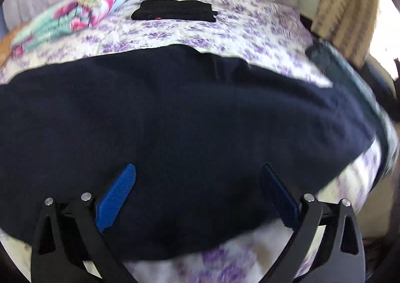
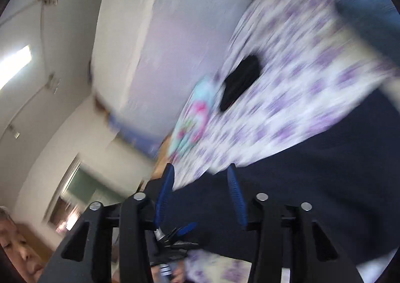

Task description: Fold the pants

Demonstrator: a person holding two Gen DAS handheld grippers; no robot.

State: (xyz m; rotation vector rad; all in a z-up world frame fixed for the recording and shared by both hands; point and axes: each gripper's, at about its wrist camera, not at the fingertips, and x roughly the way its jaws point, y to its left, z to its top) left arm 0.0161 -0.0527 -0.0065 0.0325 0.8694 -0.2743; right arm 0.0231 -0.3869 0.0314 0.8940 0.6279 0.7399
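Dark navy pants (image 1: 175, 113) lie spread across a bed with a purple-flowered sheet (image 1: 190, 30). In the left wrist view my left gripper (image 1: 198, 166) is open wide just above the near part of the pants, with nothing between its blue pads (image 1: 117, 198). The right wrist view is tilted and blurred. There my right gripper (image 2: 200, 168) stands partly open over the pants (image 2: 312, 183), with nothing pinched between its pads (image 2: 235, 190). A blue pad of the left gripper (image 2: 188, 228) shows low in that view.
A folded black garment (image 1: 172, 10) (image 2: 241, 80) lies farther back on the bed, beside a colourful flowered cloth (image 1: 75, 15) (image 2: 192, 118). A blurred blue-grey shape (image 1: 332, 65) crosses the right edge. A striped curtain (image 1: 345, 8) hangs at the right. A person (image 2: 17, 245) is at the lower left.
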